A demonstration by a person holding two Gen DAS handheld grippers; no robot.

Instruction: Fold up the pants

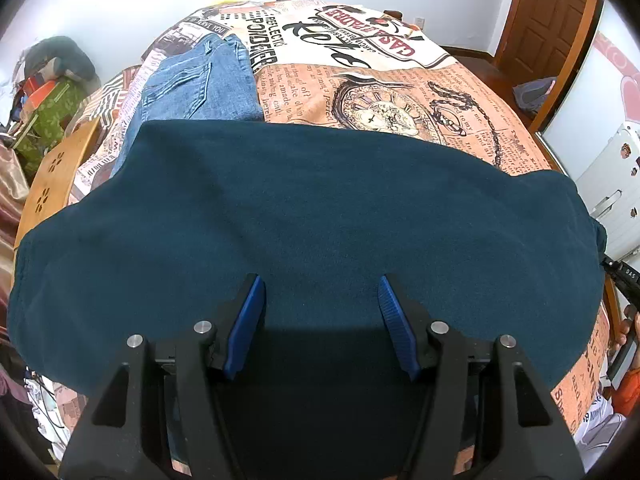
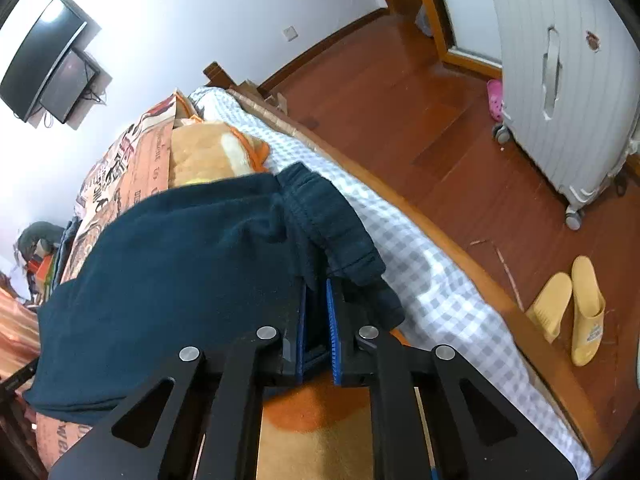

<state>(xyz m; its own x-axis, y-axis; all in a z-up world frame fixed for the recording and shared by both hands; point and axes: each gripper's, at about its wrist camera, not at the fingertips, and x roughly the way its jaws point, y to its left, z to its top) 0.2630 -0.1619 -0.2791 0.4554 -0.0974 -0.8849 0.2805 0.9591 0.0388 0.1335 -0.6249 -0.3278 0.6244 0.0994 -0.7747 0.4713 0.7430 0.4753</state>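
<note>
Left gripper [image 1: 322, 300]: jaws about half open, nothing between the pads, poised over the mid-span of the dark teal pants [image 1: 304, 216]. One pair of these, spread flat on the bed [image 1: 400, 92] with long axis running left-right, along the near edge. One pair of blue jeans [image 1: 200, 80] lies beyond, toward the far left corner. Right gripper [image 2: 316, 292]: jaws closed tight on the ribbed end of the pants at the bed's right edge. Judgement: the right hand is placed to carry that end leftward; the left must still close on cloth.
</note>
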